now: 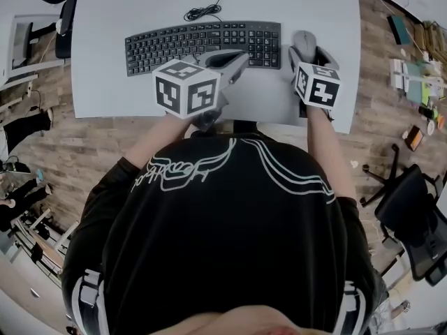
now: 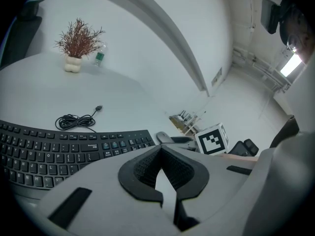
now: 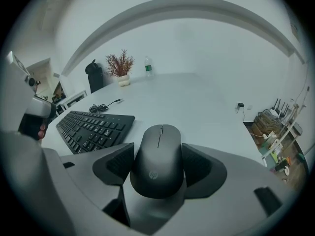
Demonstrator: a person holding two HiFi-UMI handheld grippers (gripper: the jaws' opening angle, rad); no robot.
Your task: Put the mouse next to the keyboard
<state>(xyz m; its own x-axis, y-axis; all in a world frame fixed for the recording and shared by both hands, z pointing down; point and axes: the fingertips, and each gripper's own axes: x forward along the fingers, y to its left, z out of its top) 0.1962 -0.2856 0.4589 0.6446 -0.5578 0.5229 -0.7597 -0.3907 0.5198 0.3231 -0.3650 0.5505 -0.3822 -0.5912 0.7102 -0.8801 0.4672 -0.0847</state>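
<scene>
The right gripper (image 3: 157, 167) pinches the mouse (image 1: 304, 45) lengthwise along its jaws, just off the right end of the keyboard (image 1: 202, 45). The left gripper (image 2: 160, 150) is closed on nothing.

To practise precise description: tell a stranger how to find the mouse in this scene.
Start at the big white table and find the black keyboard. Just off its right end is the mouse, clamped in the right gripper: small, smooth, dark grey and oval, with no keys.
</scene>
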